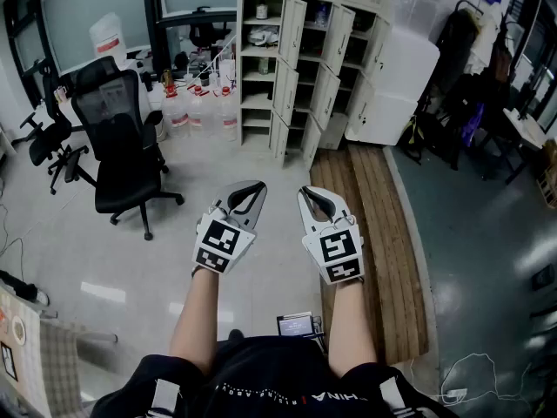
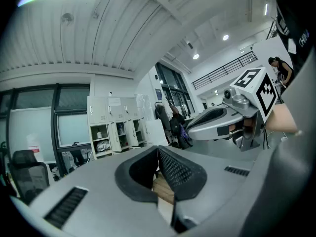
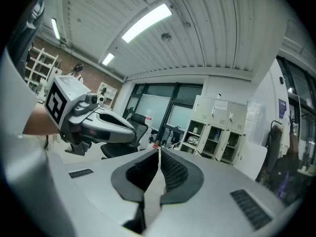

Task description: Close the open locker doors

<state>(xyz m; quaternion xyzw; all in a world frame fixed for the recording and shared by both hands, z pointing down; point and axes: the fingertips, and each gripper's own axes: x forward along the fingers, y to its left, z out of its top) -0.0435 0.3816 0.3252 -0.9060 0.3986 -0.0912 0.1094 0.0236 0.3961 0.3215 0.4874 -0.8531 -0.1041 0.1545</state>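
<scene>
The left gripper [image 1: 251, 186] and right gripper [image 1: 307, 192] hang side by side, fingers pressed together and empty, well apart from the open locker doors [image 1: 286, 90].

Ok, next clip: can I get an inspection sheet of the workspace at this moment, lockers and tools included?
Surface: glossy light floor, with a strip of wooden planks on the right.
Job's things: locker unit at the far side; several doors stand open, small items on the shelves.
Clutter: water bottles on the floor left of the lockers; black office chair nearby.
Grippers: left tool and right tool both shut and empty, held side by side well short of the lockers.
Cables: thin white cable looped on the floor, lower right.
Surroundings: windows behind a cluttered desk on the left; bags hanging on the right.
</scene>
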